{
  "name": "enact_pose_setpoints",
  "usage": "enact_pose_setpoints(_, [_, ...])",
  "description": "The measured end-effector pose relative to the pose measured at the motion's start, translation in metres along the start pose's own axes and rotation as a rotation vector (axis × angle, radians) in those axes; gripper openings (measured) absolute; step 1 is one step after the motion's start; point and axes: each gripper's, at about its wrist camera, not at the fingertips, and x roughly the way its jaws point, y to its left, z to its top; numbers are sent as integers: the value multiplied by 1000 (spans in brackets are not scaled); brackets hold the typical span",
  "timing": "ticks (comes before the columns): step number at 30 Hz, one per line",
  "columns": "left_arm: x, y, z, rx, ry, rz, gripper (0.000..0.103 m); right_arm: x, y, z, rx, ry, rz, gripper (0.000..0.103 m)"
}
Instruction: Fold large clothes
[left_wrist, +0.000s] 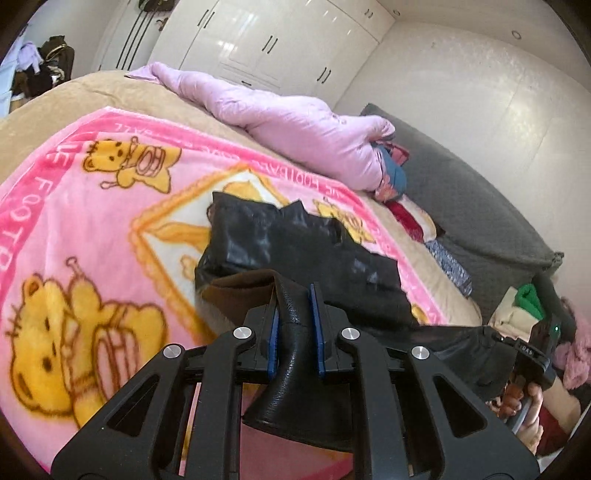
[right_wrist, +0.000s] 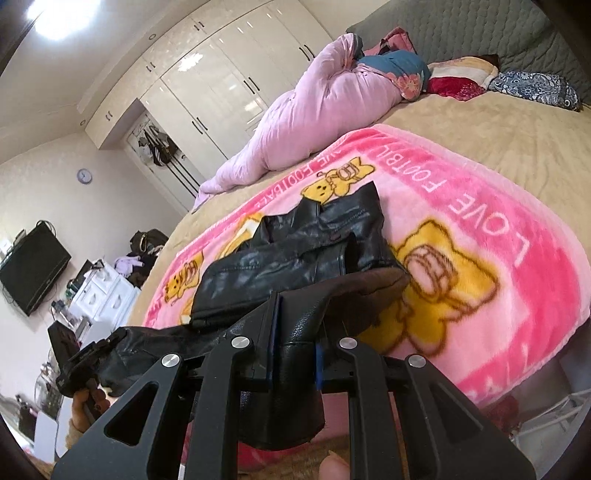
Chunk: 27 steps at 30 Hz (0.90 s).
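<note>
Both the left gripper (left_wrist: 295, 325) and right gripper (right_wrist: 295, 339) have jaws clamped on the black leather jacket (left_wrist: 303, 251), above the pink blanket (left_wrist: 92, 229)

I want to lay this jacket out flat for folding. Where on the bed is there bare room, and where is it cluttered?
Free: the pink bear blanket on either side of the black leather jacket, and the tan bedspread between blanket and pillows. Crowded: the far edge under the lilac duvet, and the head end with its stacked pillows. Both claws grip the jacket's near edge.

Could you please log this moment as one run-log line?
left gripper: shut on jacket | right gripper: shut on jacket | jacket: partly on blanket
</note>
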Motion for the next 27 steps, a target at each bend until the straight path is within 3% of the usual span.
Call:
enact_pose_setpoints(13, [25,-5,29,18,-66,15,9,25,6,37,13,-15,-31,14])
enact_pose_setpoints(27, [60,-1,53,-6,-80,40,12,59,5,68,-1,0,-48,15])
